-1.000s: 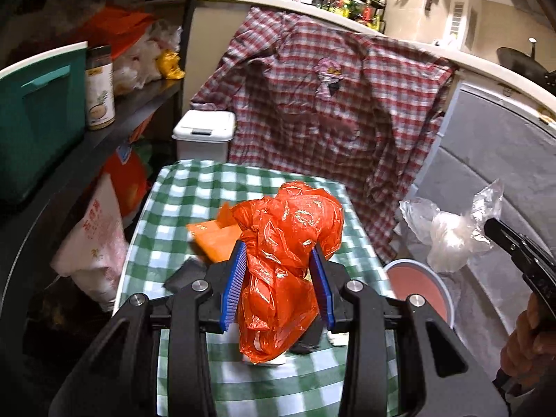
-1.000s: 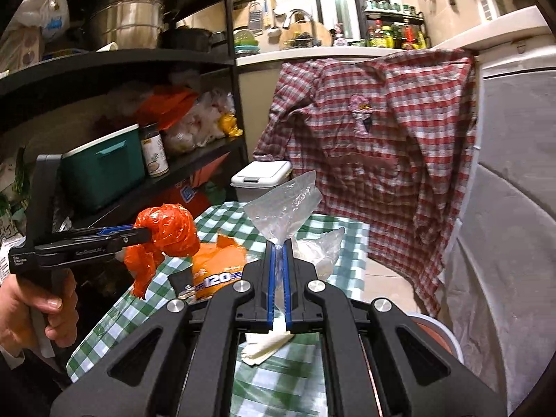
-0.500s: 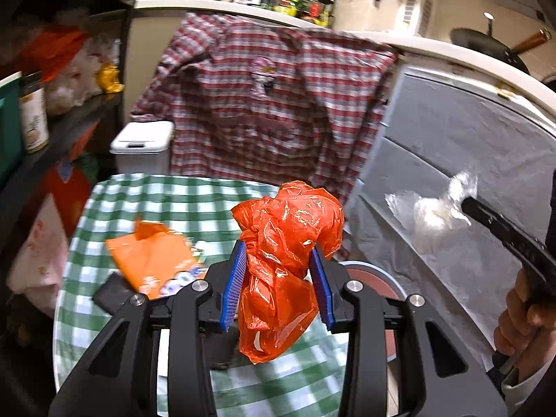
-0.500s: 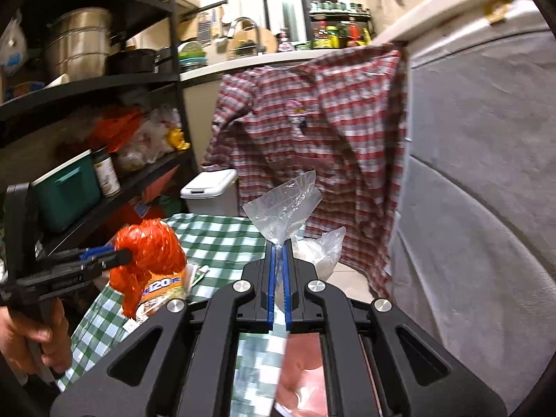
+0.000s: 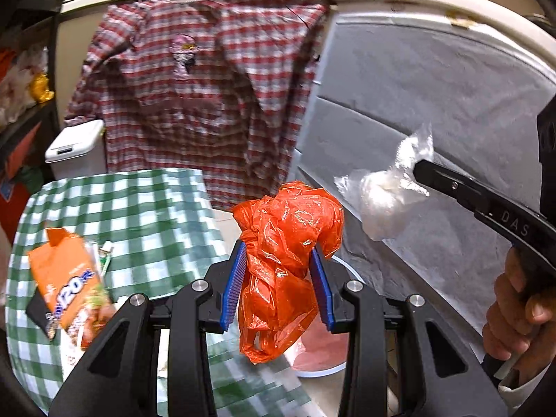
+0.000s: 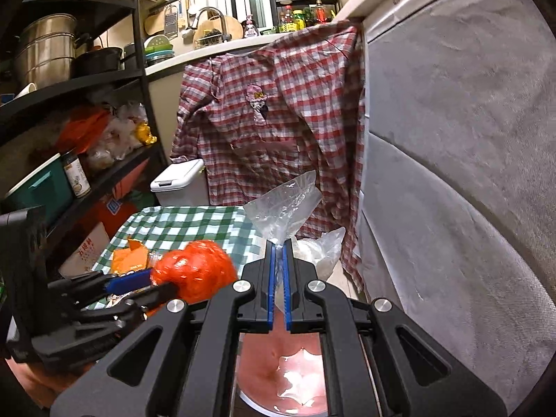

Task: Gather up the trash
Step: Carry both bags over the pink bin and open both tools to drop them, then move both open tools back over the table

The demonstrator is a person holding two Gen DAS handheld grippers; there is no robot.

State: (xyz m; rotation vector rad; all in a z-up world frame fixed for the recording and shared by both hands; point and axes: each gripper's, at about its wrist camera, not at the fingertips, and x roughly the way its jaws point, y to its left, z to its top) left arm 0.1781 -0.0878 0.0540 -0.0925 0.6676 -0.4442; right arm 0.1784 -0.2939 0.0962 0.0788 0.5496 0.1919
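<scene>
The crumpled orange plastic bag point(image 5: 288, 264) hangs clamped between the blue pads of the left tongs point(image 5: 278, 285), bulging above the pads and drooping below them, in the air past the right edge of the green-checked surface point(image 5: 139, 208) and over the pink-lined bin point(image 5: 323, 347) on the floor. The jaws stand partly apart, pressed on the bag's bulk. To its right, the clear plastic bag point(image 5: 385, 191) is pinched at its neck by the right tongs point(image 6: 278, 278), whose pads are closed almost flat together on the thin film; a whitish wad sags in the bag beside the grey covered panel point(image 6: 469, 173). The same pink-lined bin lies directly beneath the right tongs. An orange snack wrapper point(image 5: 69, 285) remains lying on the surface, well left of both bags. A red plaid shirt point(image 5: 201, 87) hangs behind.
</scene>
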